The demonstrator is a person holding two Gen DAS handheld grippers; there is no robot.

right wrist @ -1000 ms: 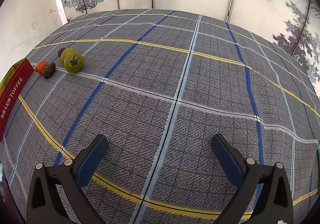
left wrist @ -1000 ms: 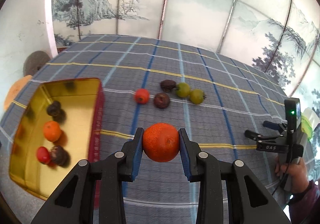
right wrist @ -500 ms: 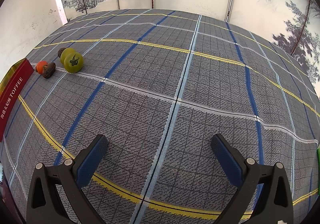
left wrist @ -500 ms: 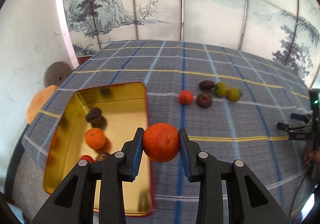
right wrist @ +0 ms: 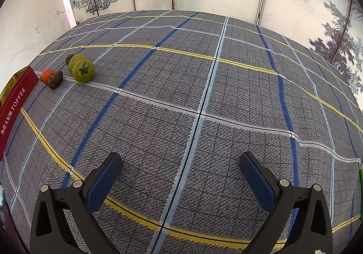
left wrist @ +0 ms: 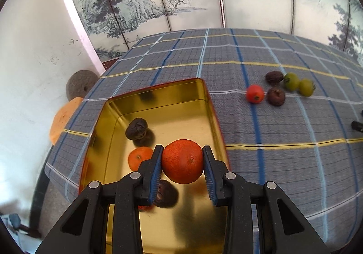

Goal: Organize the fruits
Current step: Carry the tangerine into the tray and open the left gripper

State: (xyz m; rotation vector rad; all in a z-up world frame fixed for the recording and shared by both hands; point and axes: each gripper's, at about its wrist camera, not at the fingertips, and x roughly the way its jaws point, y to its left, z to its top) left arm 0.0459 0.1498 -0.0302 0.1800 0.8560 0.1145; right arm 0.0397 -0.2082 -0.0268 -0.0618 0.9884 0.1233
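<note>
My left gripper [left wrist: 182, 164] is shut on an orange [left wrist: 182, 164] and holds it above the gold tin [left wrist: 158, 92], over its right half. Inside the tin lie a dark wrinkled fruit [left wrist: 136, 128], a smaller orange [left wrist: 138, 158] and another dark fruit [left wrist: 166, 195], partly hidden by my fingers. On the cloth to the right sit a red fruit [left wrist: 255, 93], two dark fruits [left wrist: 275, 96] and two green fruits [left wrist: 306, 87]. My right gripper [right wrist: 180, 174] stands open over bare cloth, well right of the green fruits [right wrist: 83, 70] and the tin's red side [right wrist: 15, 104].
The checked cloth covers a table whose left edge [left wrist: 52, 158] drops off just beyond the tin. A grey round object [left wrist: 79, 83] and an orange one [left wrist: 62, 117] sit below that edge by the white wall. Painted screen panels stand behind the table.
My left gripper has carried the orange leftward, from over the cloth to above the tin. The right gripper has stayed where it was, open.
</note>
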